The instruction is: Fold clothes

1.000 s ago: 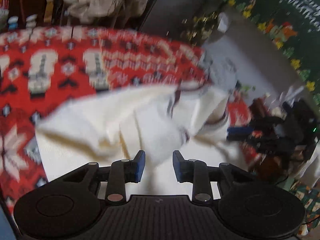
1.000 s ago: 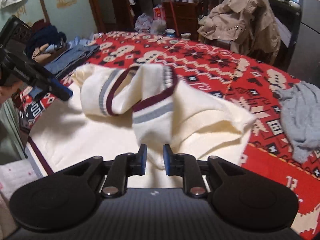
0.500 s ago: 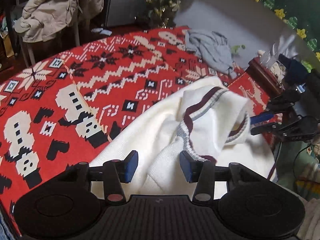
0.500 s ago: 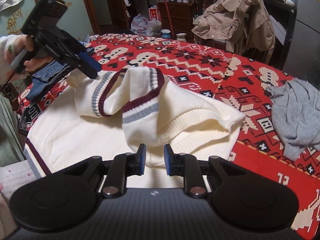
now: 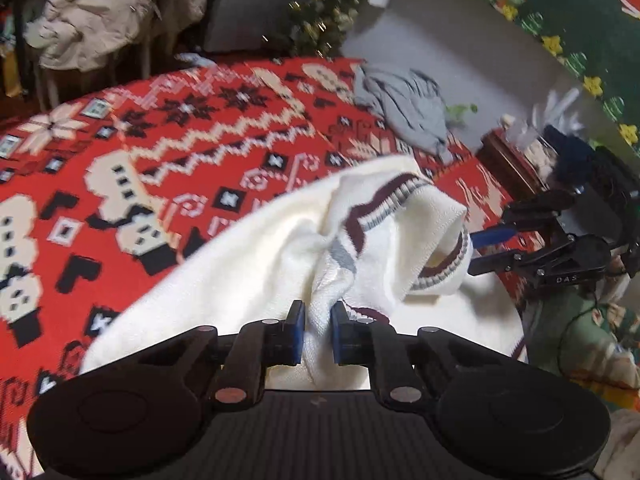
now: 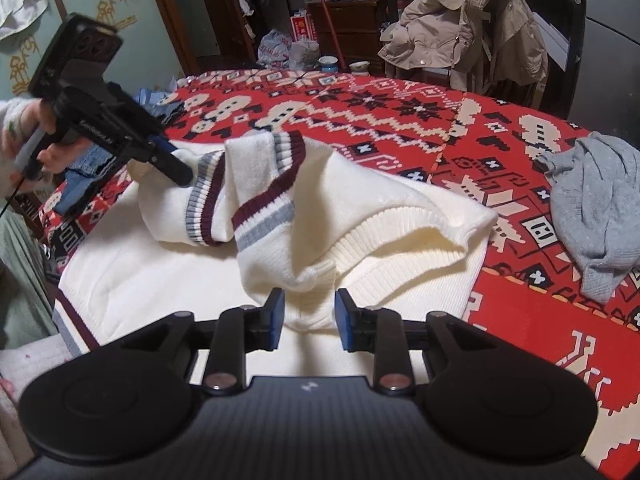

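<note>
**Grippers working a cream sweater on the red bed**

Left gripper (image 5: 317, 330) is pinching a bunch of the cream sweater (image 5: 248, 272) between nearly closed pads, the knit bulging up out of the narrow gap. Right gripper (image 6: 309, 320) is sitting with its pads parted wider around a ribbed hem lump; the cloth is lying between them, but whether they are pressing it I cannot tell.

Just ahead of both, the sweater is spreading across the bed (image 6: 400, 120), its lower body flat on the near side and its maroon-and-grey striped collar (image 6: 260, 216) heaped up in the middle. From the right gripper the garment's long axis is running leftward toward the left gripper, which is gripping the far shoulder, so each hand is nearest its own end.

Farther off, a grey garment (image 6: 592, 208) is lying crumpled, well apart. Beyond, a beige coat (image 6: 468, 20) is draping a chair. Gripper lettering is too blurred to read.
</note>
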Action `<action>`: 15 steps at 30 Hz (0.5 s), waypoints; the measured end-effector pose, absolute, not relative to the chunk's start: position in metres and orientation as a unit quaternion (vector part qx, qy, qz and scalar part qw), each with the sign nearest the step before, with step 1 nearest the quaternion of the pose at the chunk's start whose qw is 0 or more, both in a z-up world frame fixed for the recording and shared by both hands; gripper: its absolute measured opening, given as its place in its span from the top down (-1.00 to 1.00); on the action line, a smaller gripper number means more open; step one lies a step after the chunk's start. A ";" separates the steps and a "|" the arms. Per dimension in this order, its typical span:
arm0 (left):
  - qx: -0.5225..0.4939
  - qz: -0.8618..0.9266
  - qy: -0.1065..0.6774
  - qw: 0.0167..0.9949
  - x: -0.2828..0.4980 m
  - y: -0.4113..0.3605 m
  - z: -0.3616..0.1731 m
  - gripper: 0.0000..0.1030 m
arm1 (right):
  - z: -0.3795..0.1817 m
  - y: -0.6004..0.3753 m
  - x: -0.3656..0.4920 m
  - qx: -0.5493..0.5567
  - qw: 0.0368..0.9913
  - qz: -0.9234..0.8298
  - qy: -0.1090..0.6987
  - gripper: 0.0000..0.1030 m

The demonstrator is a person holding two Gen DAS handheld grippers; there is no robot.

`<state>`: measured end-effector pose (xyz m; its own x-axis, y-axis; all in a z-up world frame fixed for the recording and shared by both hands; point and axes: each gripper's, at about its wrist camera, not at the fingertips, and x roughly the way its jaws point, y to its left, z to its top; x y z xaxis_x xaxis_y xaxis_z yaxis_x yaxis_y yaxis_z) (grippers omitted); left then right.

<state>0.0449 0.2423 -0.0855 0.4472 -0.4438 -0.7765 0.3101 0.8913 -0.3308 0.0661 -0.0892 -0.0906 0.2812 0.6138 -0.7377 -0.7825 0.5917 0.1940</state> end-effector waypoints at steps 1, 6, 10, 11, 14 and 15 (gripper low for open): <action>-0.071 -0.214 0.470 0.854 0.042 0.243 -0.082 0.78 | -0.090 -0.089 0.066 -0.101 0.795 0.440 0.406 0.40; -0.072 -0.158 0.440 0.881 0.028 0.261 -0.063 0.79 | -0.078 -0.091 0.067 -0.073 0.799 0.453 0.389 0.19; -0.089 -0.122 0.428 0.891 0.023 0.279 -0.057 0.79 | -0.076 -0.083 0.072 -0.058 0.797 0.460 0.387 0.17; -0.095 -0.116 0.428 0.891 0.022 0.283 -0.056 0.79 | -0.079 -0.079 0.074 -0.061 0.793 0.465 0.390 0.17; -0.103 -0.107 0.429 0.891 0.022 0.290 -0.056 0.79 | -0.087 -0.065 0.081 -0.066 0.777 0.482 0.399 0.20; -0.102 -0.103 0.429 0.892 0.021 0.289 -0.056 0.79 | -0.088 -0.060 0.082 -0.074 0.774 0.484 0.403 0.27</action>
